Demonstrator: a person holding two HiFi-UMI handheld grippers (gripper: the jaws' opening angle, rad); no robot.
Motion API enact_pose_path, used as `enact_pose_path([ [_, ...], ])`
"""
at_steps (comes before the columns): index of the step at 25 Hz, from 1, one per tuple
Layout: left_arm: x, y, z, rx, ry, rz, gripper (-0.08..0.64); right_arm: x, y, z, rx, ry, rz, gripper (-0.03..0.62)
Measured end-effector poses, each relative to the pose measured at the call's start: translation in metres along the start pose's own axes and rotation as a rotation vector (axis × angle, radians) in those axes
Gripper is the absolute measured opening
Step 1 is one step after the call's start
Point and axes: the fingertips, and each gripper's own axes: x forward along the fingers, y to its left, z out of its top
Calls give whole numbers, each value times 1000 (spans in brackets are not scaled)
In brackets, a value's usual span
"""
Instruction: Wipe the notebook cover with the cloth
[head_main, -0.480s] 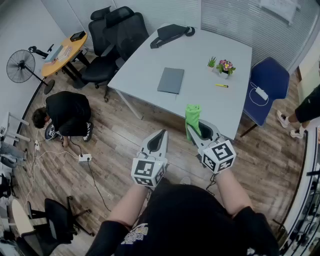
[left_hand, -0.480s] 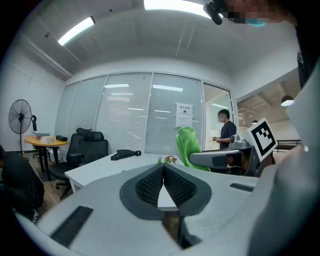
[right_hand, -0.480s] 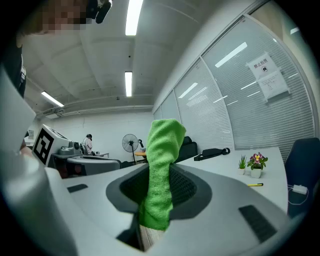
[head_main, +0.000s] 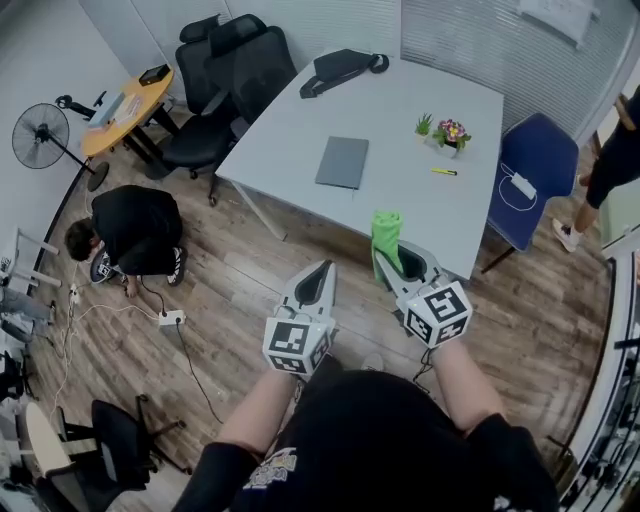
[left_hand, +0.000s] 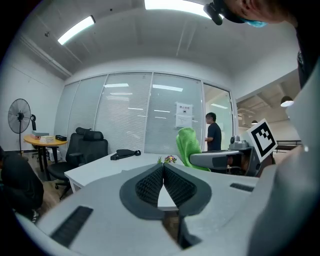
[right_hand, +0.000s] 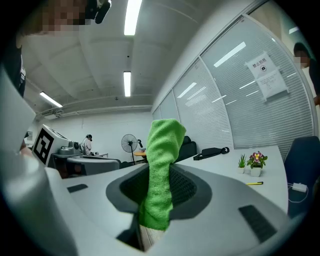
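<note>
Right gripper (head_main: 393, 262) is clamped on the green cloth (head_main: 386, 232), which stands up from its jaws, while the left gripper (head_main: 323, 270) beside it has its jaws together and empty, and the grey notebook (head_main: 342, 161) lies closed on the white table (head_main: 400, 105), farther off.
</note>
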Motion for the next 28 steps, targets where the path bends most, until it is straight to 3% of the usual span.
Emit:
enact_pose_path([
  [14, 14, 45, -21, -28, 31, -31, 10, 41, -3, -21, 68, 39, -42, 110],
  [21, 29, 87, -20, -30, 41, -66, 183, 83, -3, -14, 71, 49, -70, 110],
  [28, 40, 135, -19, -34, 61, -111, 213, 131, 0, -8, 76, 56, -108, 110],
])
